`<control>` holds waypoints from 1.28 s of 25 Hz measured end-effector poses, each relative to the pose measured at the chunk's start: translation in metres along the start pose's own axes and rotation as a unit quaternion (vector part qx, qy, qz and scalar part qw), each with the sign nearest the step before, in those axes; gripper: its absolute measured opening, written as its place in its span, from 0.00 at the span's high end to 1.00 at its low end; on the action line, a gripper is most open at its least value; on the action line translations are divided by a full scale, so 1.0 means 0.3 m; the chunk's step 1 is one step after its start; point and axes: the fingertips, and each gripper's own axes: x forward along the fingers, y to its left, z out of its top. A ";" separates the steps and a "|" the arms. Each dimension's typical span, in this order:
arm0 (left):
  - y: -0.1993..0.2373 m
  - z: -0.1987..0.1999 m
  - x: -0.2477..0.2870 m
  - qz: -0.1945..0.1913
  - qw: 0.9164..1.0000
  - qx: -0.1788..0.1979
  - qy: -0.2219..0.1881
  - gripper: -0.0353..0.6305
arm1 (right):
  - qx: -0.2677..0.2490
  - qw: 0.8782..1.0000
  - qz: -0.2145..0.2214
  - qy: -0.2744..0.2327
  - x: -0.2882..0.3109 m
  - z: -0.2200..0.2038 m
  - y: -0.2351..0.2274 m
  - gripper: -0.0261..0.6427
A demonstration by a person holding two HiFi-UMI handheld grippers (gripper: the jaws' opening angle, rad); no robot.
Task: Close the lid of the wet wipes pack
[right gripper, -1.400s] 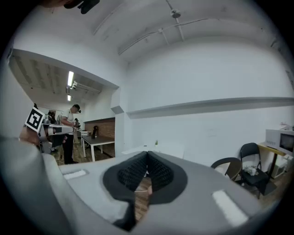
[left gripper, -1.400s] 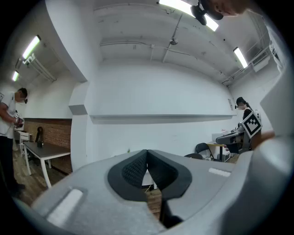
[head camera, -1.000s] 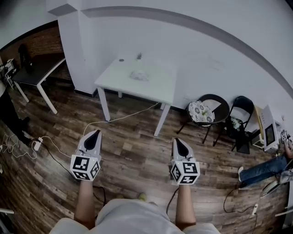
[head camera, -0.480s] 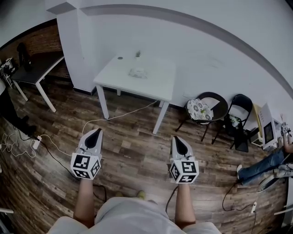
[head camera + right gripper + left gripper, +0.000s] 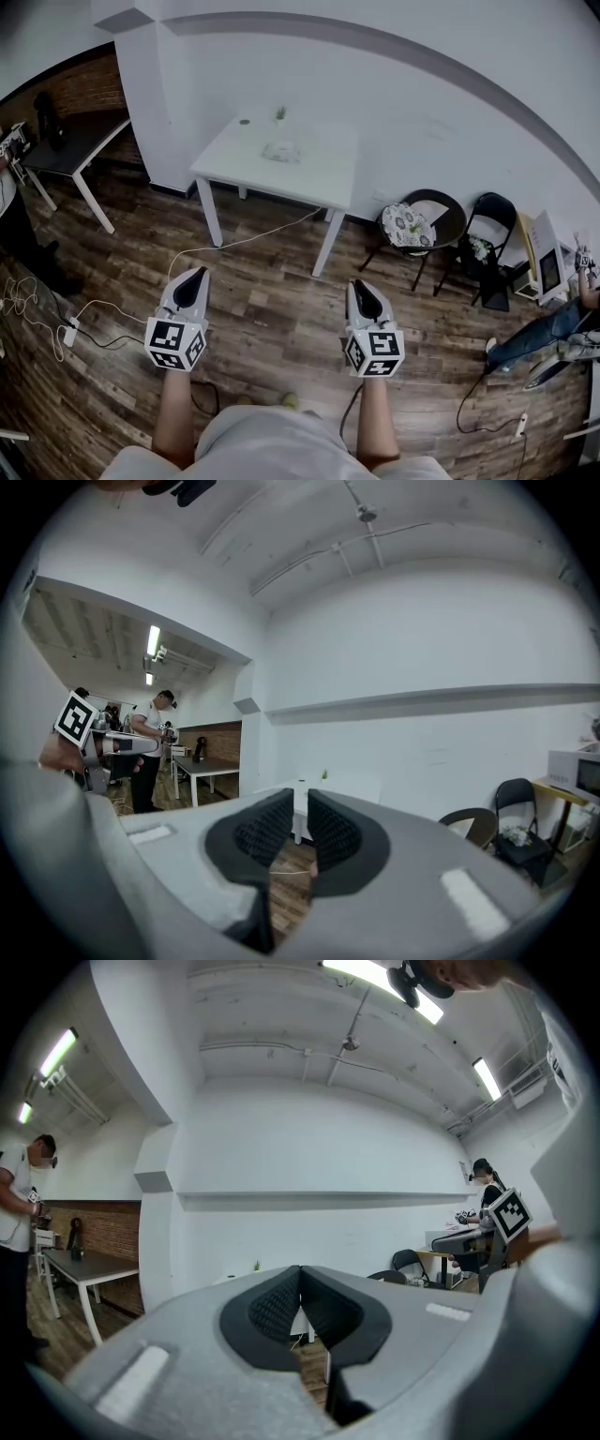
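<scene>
The white square counter (image 5: 323, 183) stands far, against the wall (image 5: 394, 103); the flat plastic wet wipes pack (image 5: 281, 152) lies on its left part; the small green potted plant (image 5: 280, 113) stands behind the pack; the long dark desk (image 5: 80, 139) stands far left; two black chairs (image 5: 495, 214) stand right of the counter; a thin pale cable (image 5: 253, 240) lies on the floor (image 5: 272, 323) before it.

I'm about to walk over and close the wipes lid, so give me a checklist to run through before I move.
1. Wet wipes pack located on the white table: ok.
2. Pack within reach: not ok, the table stands well across the floor from both grippers.
3. Lid state: cannot tell, too small.
4. Left gripper free: ok, jaws together on nothing.
5. Right gripper free: ok, its jaws have just been opening, with a narrow gap and nothing between them.
6. Path: not ok, a white cable crosses the floor before the table.
</scene>
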 end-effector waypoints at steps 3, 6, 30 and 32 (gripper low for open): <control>-0.001 -0.009 -0.005 0.001 1.000 -0.001 0.002 0.94 | 0.001 1.000 -0.005 0.000 -0.005 -0.004 -0.007 0.89; 0.002 -0.013 0.000 0.000 1.000 -0.002 0.004 0.94 | 0.001 1.000 -0.009 -0.001 0.000 -0.002 -0.014 0.88; -0.065 -0.034 0.084 0.006 1.000 0.001 0.018 0.94 | 0.016 1.000 0.002 0.008 0.048 -0.042 -0.108 0.82; -0.086 -0.039 0.097 0.007 1.000 0.002 0.021 0.94 | 0.018 1.000 0.004 0.009 0.046 -0.049 -0.132 0.82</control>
